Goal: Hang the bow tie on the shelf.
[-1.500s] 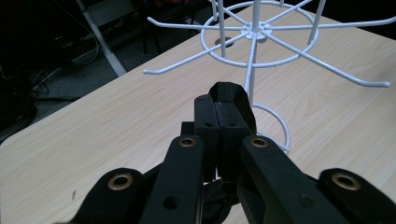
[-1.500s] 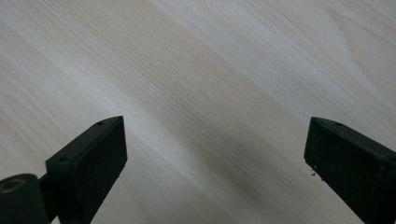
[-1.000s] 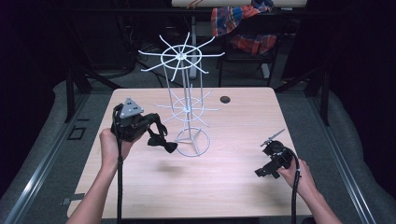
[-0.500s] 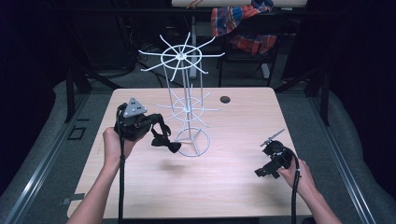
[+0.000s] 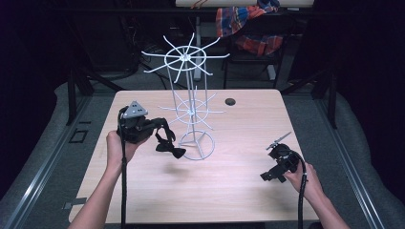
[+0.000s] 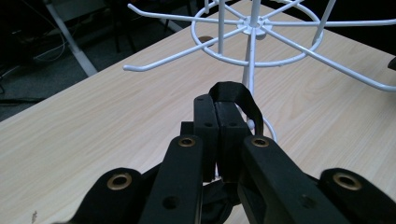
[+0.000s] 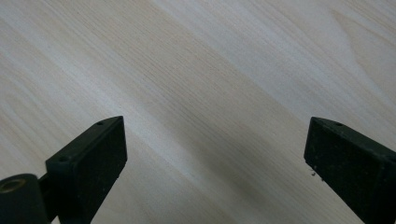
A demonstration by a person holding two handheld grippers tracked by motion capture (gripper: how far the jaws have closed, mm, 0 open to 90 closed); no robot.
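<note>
Two tongs in use. Left gripper (image 5: 155, 132), left of centre frame, jaws pinched tight on bow tie (image 5: 169, 148) strap; tie dangles beside rack (image 5: 191, 112). Light, floppy fabric: grip the strap. Right gripper (image 5: 276, 164), lower right, wide apart, empty.

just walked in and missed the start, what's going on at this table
A person is working at a wooden table with a gripper in each hand. The left gripper is shut on the strap of a black bow tie, holding it in the air beside a white wire rack with hooked arms. The bow tie is not on any hook yet. The right gripper is open and holds nothing, low over bare tabletop near the right edge.
</note>
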